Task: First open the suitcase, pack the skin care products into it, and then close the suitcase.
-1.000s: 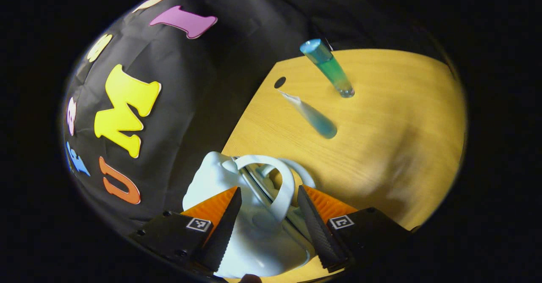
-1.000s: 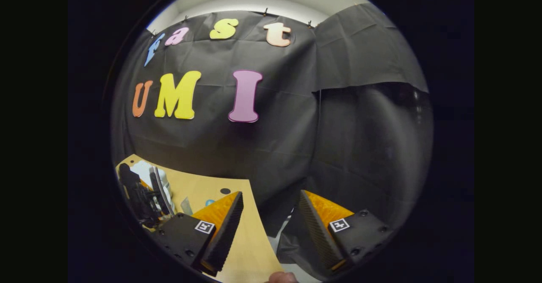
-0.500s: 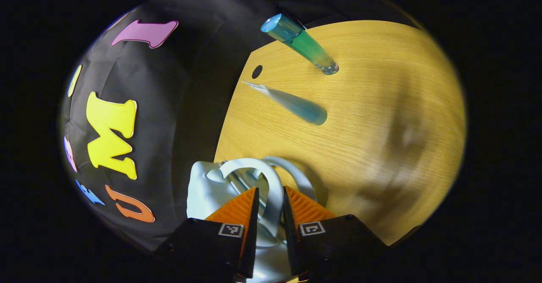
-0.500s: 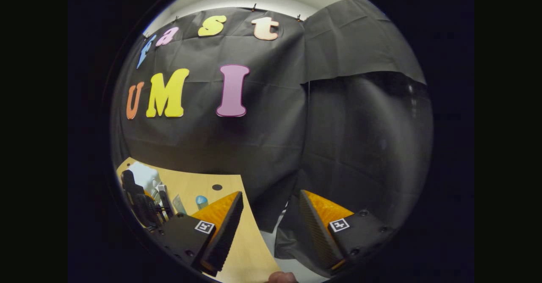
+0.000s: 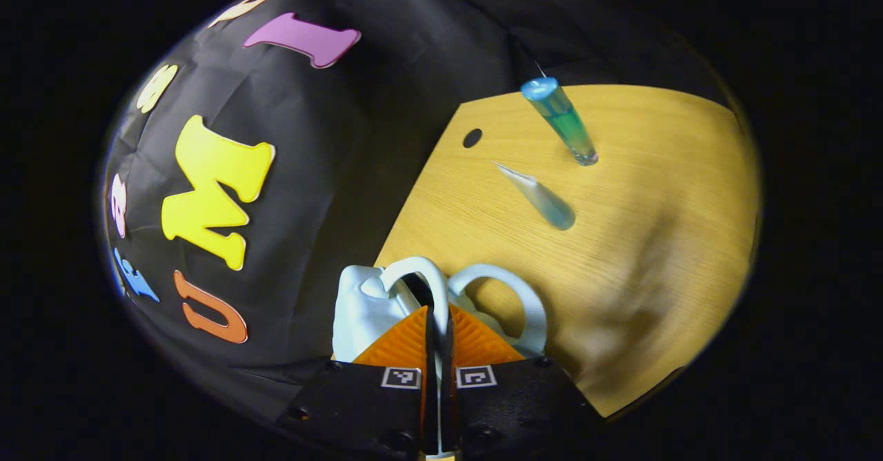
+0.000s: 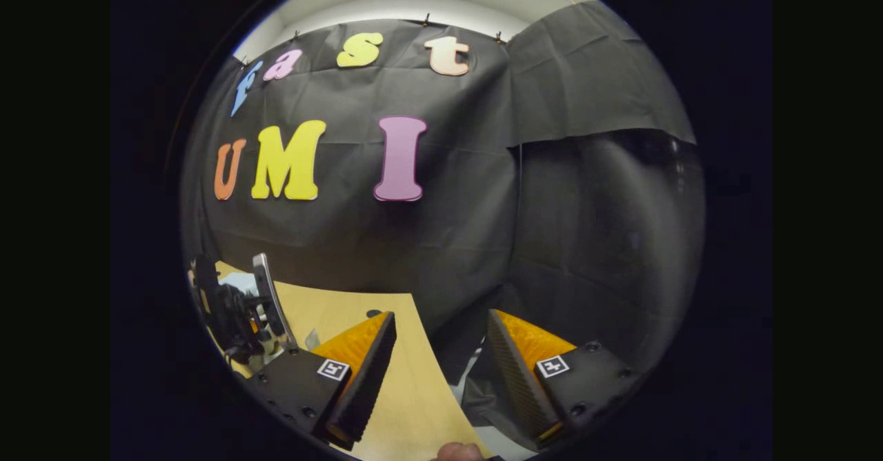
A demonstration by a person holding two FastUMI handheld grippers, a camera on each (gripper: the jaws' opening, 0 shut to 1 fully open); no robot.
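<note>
White moulded plastic, small hard-shell suitcase point(image 5: 362, 302), is seen at the near edge of the light wooden table point(image 5: 641, 192), w/ two looped white carry handles. The left handle point(image 5: 422, 275) is pinched between the fingers of the left gripper point(image 5: 437, 319), which are pressed nearly together on it; the other handle point(image 5: 514, 292) lies free beside. Shell judged stiff, light, prob. slick, so the handle loop is the sensible hold for lifting the lid. Farther off, well apart, a blue-green tube w/ blue cap point(image 5: 562, 119) stands and a pale blue squeeze tube point(image 5: 541, 199) is seen near it; both judged light, soft-walled, best taken mid-body. The right gripper point(image 6: 438, 357) is held spread, empty, at the table's edge.
</note>
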